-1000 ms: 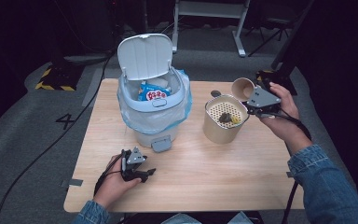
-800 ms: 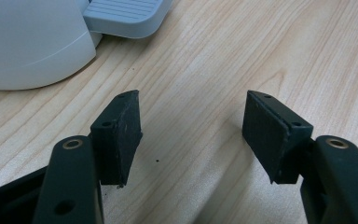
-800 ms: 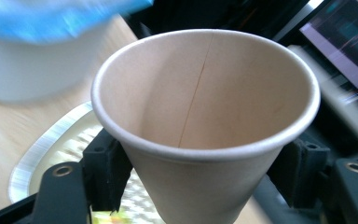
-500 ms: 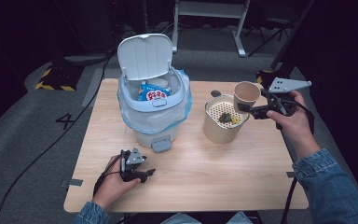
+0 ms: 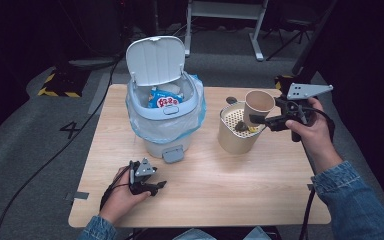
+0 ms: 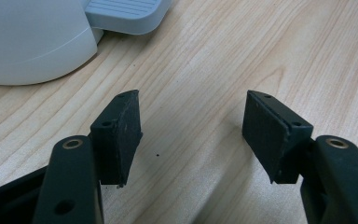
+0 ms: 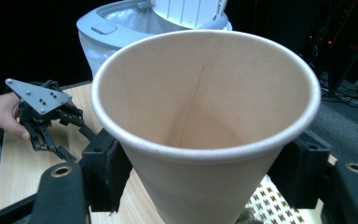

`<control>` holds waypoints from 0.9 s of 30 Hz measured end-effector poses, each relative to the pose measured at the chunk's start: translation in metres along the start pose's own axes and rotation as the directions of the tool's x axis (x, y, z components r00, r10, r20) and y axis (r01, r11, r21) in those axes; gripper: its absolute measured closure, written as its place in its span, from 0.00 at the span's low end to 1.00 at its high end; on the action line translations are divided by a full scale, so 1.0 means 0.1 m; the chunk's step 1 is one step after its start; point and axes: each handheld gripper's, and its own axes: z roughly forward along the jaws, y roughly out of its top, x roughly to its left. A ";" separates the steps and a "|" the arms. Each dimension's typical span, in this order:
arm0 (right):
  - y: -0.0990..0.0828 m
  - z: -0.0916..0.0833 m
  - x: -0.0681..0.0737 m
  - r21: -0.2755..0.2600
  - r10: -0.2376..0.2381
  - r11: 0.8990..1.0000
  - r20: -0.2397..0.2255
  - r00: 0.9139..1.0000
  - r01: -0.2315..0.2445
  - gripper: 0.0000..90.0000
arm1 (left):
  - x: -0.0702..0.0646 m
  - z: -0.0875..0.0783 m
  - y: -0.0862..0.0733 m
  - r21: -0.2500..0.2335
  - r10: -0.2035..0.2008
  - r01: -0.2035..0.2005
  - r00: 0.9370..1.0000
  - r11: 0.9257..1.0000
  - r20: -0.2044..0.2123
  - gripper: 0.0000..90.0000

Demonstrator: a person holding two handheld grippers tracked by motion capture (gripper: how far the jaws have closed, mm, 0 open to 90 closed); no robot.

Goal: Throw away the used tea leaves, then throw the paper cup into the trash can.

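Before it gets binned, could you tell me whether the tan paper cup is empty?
Empty: the right gripper view looks into the tan paper cup and shows a bare inside down to the bottom.

Open wood on the table [image 5: 240, 190] across the near half, from 5 to 7 o'clock, broken at 7 by the left gripper [image 5: 147, 182] resting there, jaws apart over bare boards. Blocked at 11 o'clock by the white bin [image 5: 164, 117], lid [image 5: 156, 61] raised behind it and pedal [image 5: 173, 154] jutting toward the near edge. Blocked at 1 o'clock by the perforated tan canister [image 5: 235, 137], with the paper cup [image 5: 258, 106] clamped in the right gripper [image 5: 262, 120] just above its rim. Narrow lane of bare wood between bin and canister; wider strip at 9 o'clock beside the bin
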 end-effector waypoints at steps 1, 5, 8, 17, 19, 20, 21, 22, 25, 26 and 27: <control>0.02 0.02 0.00 -0.003 0.002 1.000 -0.003 1.000 -0.002 0.33 | 0.00 0.00 0.00 0.000 0.000 0.000 1.000 1.000 0.000 0.42; 0.11 0.10 0.01 -0.003 -0.001 1.000 -0.019 1.000 0.000 0.33 | 0.00 0.00 0.00 0.000 0.000 0.000 1.000 1.000 0.000 0.42; 0.18 0.16 -0.01 0.004 -0.002 1.000 -0.029 1.000 0.002 0.33 | 0.00 0.00 0.00 0.000 0.000 0.000 1.000 1.000 0.000 0.42; 0.40 0.36 -0.16 0.003 0.012 1.000 -0.086 0.996 -0.011 0.32 | 0.00 0.00 0.00 -0.001 0.000 0.000 1.000 1.000 -0.002 0.42; 0.45 0.40 -0.18 0.007 0.001 1.000 -0.086 0.996 0.000 0.32 | -0.01 -0.01 -0.01 0.001 -0.002 0.002 1.000 1.000 -0.005 0.42; 0.47 0.42 -0.19 0.004 0.000 1.000 -0.089 0.996 0.000 0.32 | -0.01 -0.01 -0.01 0.001 -0.004 0.004 1.000 1.000 -0.006 0.42; 0.49 0.45 -0.20 0.002 -0.001 1.000 -0.093 0.996 0.001 0.32 | -0.01 -0.01 -0.01 0.000 -0.005 0.005 1.000 1.000 -0.005 0.42; 0.51 0.48 -0.20 -0.001 -0.002 1.000 -0.098 0.995 0.002 0.32 | -0.01 -0.01 -0.01 0.000 -0.006 0.006 1.000 1.000 -0.004 0.42; 0.59 0.56 -0.22 -0.006 -0.006 1.000 -0.104 0.995 0.005 0.32 | -0.01 -0.01 -0.01 0.001 -0.004 0.004 1.000 1.000 -0.007 0.42; 0.61 0.59 -0.22 -0.007 -0.006 1.000 -0.107 0.994 0.005 0.32 | -0.01 -0.01 -0.01 0.000 -0.006 0.006 1.000 1.000 -0.008 0.42; 0.64 0.63 -0.22 -0.008 -0.008 1.000 -0.111 0.994 0.007 0.32 | -0.02 -0.01 -0.01 0.001 -0.007 0.007 1.000 1.000 -0.009 0.42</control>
